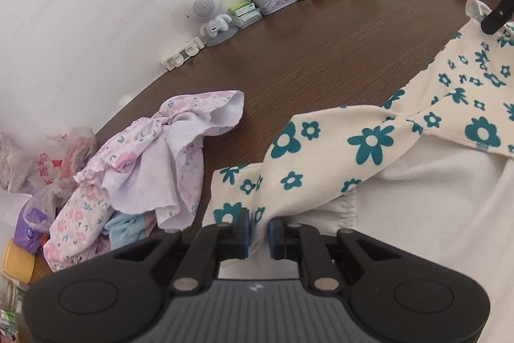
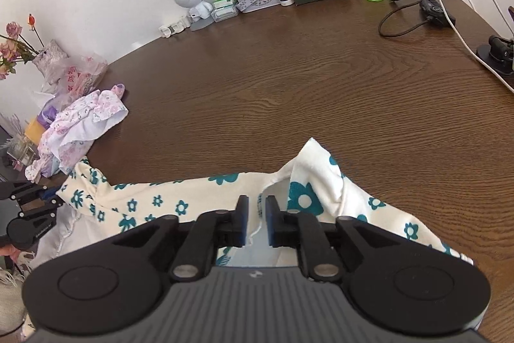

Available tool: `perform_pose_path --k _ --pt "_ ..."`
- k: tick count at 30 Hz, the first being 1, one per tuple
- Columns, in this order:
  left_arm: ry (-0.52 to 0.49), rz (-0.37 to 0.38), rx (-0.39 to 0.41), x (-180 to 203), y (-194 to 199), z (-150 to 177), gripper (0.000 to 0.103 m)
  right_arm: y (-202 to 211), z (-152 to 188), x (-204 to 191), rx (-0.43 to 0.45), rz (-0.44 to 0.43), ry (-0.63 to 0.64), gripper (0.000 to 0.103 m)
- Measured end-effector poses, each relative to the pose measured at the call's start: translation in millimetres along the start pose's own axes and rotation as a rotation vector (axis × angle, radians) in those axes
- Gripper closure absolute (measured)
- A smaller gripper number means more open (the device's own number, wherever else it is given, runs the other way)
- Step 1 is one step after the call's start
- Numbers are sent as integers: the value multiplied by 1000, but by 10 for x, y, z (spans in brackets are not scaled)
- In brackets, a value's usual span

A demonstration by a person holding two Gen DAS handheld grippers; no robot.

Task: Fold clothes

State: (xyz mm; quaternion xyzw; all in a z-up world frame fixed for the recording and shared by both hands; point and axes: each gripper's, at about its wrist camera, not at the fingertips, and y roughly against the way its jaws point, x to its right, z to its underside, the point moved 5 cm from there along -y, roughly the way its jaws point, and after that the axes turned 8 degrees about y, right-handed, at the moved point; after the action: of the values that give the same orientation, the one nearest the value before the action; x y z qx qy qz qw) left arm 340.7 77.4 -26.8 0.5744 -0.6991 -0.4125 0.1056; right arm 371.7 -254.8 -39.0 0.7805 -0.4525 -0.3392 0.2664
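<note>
Dark wood desk (image 2: pixel 321 92), white wall behind, clutter pushed to the back edge so the middle stays free for folding; and across the near edge lies the cream garment with teal flowers (image 1: pixel 369 140), pulled out long between the two tools. Left gripper (image 1: pixel 258 230) sits at one end, jaws slightly apart with fabric bunched between the pads, though whether they truly pinch it I cannot tell; right gripper (image 2: pixel 257 222) at the other end, jaws parted, a thin hem running through the gap and not visibly squeezed; holding both ends likely keeps it taut for a clean crease. Pink floral pile (image 1: pixel 144 169) waits off to the left, clear of the work.
</note>
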Motion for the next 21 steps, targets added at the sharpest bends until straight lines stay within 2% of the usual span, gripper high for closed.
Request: perform_pose_path --k 1,2,3,4,8,10,12,14,16,17,19,20,21 --pt "18 12 16 -15 88 9 77 115 12 -29 20 3 21 70" --pt "36 22 35 -23 188 24 59 230 27 -54 40 9 42 64" --pt "54 27 55 -21 302 47 47 342 67 -64 52 29 70 62" --pt "69 34 69 -10 405 79 46 456 123 -75 56 54 100 61" --pt "116 126 83 116 719 242 45 762 363 -55 40 190 214 47" --pt "116 173 63 264 743 326 46 732 422 60 24 257 218 46" --pt "106 161 67 412 744 387 49 671 444 195 13 307 201 46" --pt "118 163 72 505 746 436 59 572 387 246 17 269 180 46" --pt "133 185 55 551 725 485 63 472 329 297 21 232 159 46" --pt "132 181 42 568 705 517 65 421 302 313 21 218 155 48" --pt "124 170 27 595 666 578 68 297 279 251 -8 232 206 62" --pt "136 173 31 586 665 593 69 236 274 226 -24 234 225 79" --pt "153 179 26 570 662 600 69 188 267 220 -36 222 225 92"
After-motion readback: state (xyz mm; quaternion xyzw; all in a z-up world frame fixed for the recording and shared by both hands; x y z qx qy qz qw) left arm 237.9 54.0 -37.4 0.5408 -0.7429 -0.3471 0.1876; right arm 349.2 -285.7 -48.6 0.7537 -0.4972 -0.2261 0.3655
